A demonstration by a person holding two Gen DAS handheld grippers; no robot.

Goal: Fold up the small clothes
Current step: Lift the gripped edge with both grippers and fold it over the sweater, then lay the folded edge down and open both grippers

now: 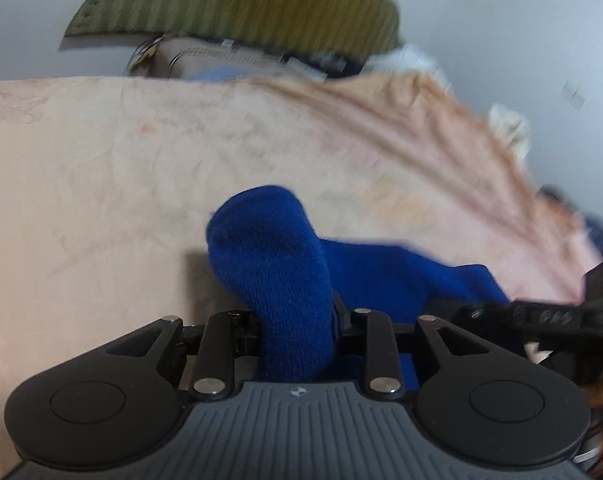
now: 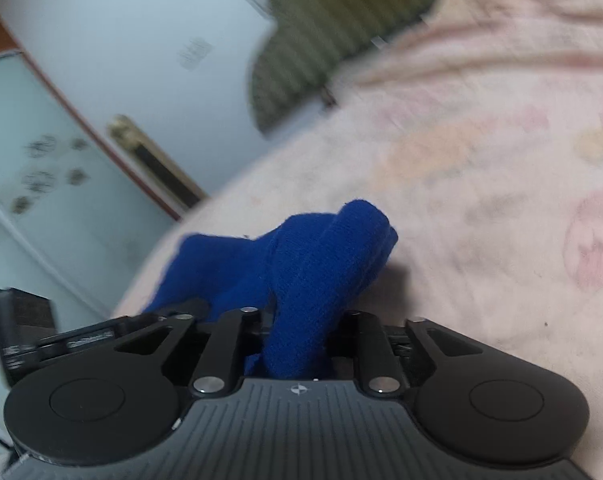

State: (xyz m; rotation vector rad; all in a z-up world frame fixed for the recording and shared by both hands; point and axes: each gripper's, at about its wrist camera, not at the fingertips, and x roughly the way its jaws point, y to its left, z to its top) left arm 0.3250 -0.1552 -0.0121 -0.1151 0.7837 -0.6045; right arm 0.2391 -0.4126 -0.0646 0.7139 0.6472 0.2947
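The left gripper was clamped on a bunched end of the deep-blue knitted small garment, which rose in a rounded hump between its jaws. The right gripper pinched another bunched end of the same blue cloth. The garment lay over the pale pink, faintly patterned bed sheet.

Only the left wrist view showed the right gripper's black body reaching in from the right edge, just beside the blue cloth, and a jumble of clothes behind the sheet under an olive-green ribbed fabric. Only the right wrist view showed the frosted glass door with its brown frame, the brass handle plate and the other gripper's black body at the left.

The sheet's near edge ran just left of the garment in the right view; to the right, the sheet lay open and bare.
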